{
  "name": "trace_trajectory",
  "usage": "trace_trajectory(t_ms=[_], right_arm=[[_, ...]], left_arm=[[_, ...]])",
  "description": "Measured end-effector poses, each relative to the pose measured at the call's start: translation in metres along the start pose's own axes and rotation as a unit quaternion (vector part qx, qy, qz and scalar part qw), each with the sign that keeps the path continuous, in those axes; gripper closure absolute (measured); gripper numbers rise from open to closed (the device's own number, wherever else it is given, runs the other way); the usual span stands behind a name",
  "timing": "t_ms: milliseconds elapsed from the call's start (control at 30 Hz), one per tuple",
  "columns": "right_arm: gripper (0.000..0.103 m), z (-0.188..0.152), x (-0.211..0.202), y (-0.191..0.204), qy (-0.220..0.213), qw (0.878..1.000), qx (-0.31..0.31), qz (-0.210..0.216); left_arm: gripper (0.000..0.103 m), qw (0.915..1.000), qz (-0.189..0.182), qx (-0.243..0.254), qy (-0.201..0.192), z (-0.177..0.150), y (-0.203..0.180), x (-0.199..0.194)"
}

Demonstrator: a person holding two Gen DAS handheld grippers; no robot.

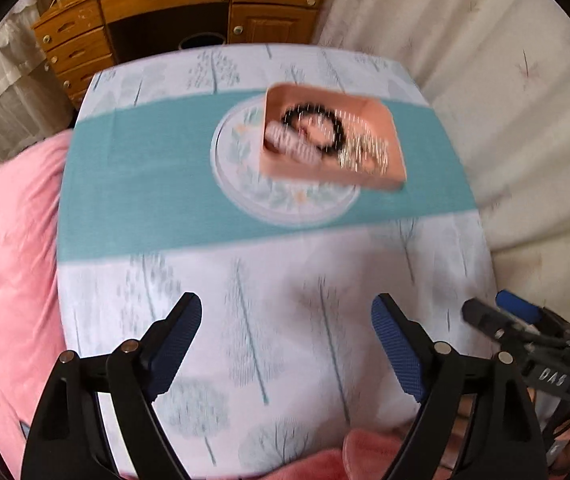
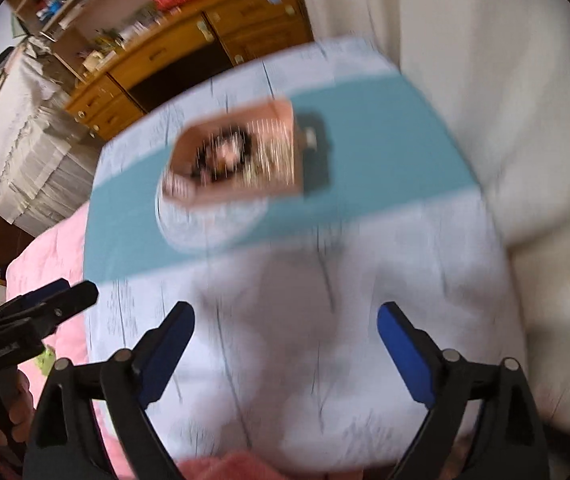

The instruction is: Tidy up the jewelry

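A pink open box [image 1: 365, 176] sits at the far middle of the table, partly on a round patterned plate [image 1: 245, 184]. In it lie a black bead bracelet [image 1: 335, 122], a pale bead bracelet [image 1: 293, 144] and shiny chain pieces [image 1: 365, 152], all blurred. My left gripper [image 1: 285, 332] is open and empty above the near tablecloth. My right gripper [image 2: 285, 336] is open and empty too; it shows at the left wrist view's right edge [image 1: 497, 316]. The box [image 2: 241, 194] shows in the right wrist view, with a dark object [image 2: 317, 152] just right of it.
The table wears a white tree-print cloth with a teal band [image 1: 137, 184]. A pink quilt [image 1: 9, 240] lies to the left. A wooden dresser [image 1: 165, 12] stands behind, and pale curtains [image 1: 505, 80] hang to the right.
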State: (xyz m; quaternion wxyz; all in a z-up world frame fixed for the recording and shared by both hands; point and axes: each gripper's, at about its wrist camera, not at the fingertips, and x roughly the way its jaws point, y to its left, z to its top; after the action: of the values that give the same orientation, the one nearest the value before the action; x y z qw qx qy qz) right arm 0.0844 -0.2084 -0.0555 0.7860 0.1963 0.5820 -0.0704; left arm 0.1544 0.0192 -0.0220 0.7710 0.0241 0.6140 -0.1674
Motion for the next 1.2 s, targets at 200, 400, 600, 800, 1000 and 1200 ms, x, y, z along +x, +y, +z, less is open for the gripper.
trace_trajectory(t_ms=[200, 400, 600, 800, 1000, 1200], right_arm=[[0.003, -0.053, -0.008, 0.009, 0.036, 0.999, -0.034, 0.007], [0.003, -0.071, -0.04, 0.015, 0.036, 0.996, -0.077, 0.041], [0.003, -0.095, -0.064, 0.01, -0.005, 0.995, -0.103, 0.014], [0.003, -0.096, -0.093, -0.01, -0.068, 0.994, -0.084, 0.011], [0.003, -0.095, -0.099, -0.013, -0.087, 0.992, -0.087, 0.007], [0.001, -0.095, -0.108, -0.006, -0.11, 0.987, -0.116, 0.011]], left_arm=[[0.009, 0.9994, 0.022, 0.019, -0.019, -0.043, -0.013, -0.027], [0.003, 0.9982, 0.028, 0.001, -0.053, -0.06, -0.039, -0.055], [0.001, 0.9953, 0.056, -0.004, -0.079, -0.091, -0.059, -0.06], [0.001, 0.9912, 0.065, -0.026, -0.112, -0.105, -0.068, -0.078], [0.001, 0.9886, 0.073, -0.048, -0.123, -0.11, -0.067, -0.084], [0.001, 0.9895, 0.075, -0.058, -0.109, -0.114, -0.067, -0.079]])
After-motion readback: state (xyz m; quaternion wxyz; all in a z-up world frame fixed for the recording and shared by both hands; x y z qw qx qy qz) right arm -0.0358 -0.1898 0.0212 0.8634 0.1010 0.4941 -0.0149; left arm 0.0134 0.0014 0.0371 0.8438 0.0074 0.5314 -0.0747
